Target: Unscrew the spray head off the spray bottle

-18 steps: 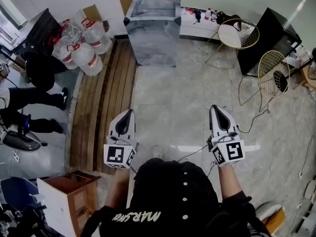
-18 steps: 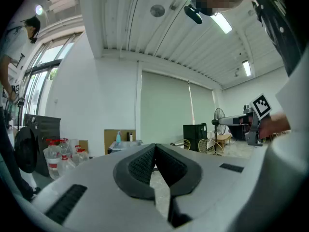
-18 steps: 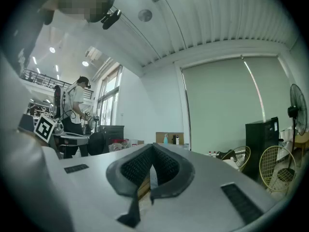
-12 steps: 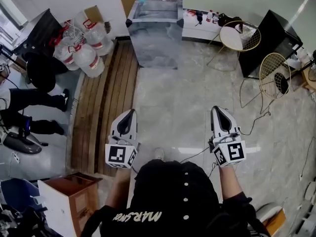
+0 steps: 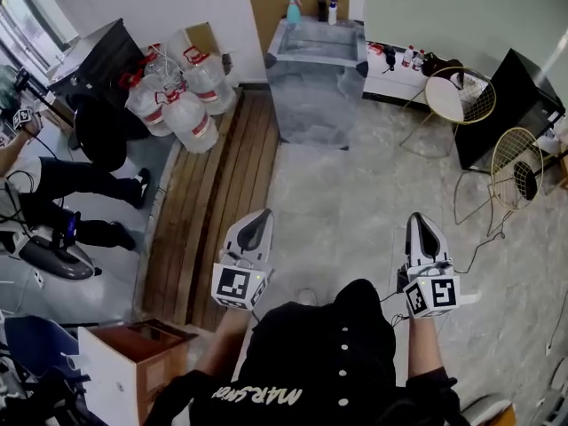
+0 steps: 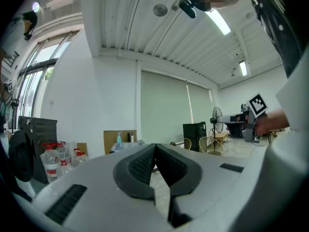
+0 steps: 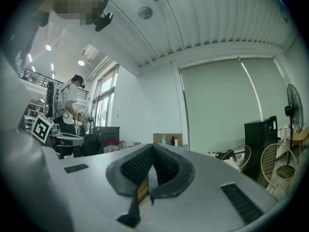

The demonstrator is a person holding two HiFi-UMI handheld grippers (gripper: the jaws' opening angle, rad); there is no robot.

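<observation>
Left gripper [image 5: 257, 220] and right gripper [image 5: 421, 224] are pointing level, fingers [image 6: 140, 168] clenched on nothing. The spray bottle [image 5: 293, 8] is standing well apart, on the far counter [image 5: 315, 96]. It is probably light, slick plastic, so one gripper should be steadying the body while the other twists the collar. Gripper views are showing the fingers meeting. Only the head view is showing the floor [image 5: 355, 193] between.

The blue spray bottle [image 5: 293, 10] stands upright on the far table [image 5: 312, 105].

The spray bottle [image 5: 293, 9] stands at the counter's [image 5: 311, 105] far left corner, seemingly with two smaller bottles [image 5: 333, 11] just right along the far edge. Water jugs [image 5: 188, 114] cluster left of the counter, and wire chairs [image 5: 459, 96] sit right.
</observation>
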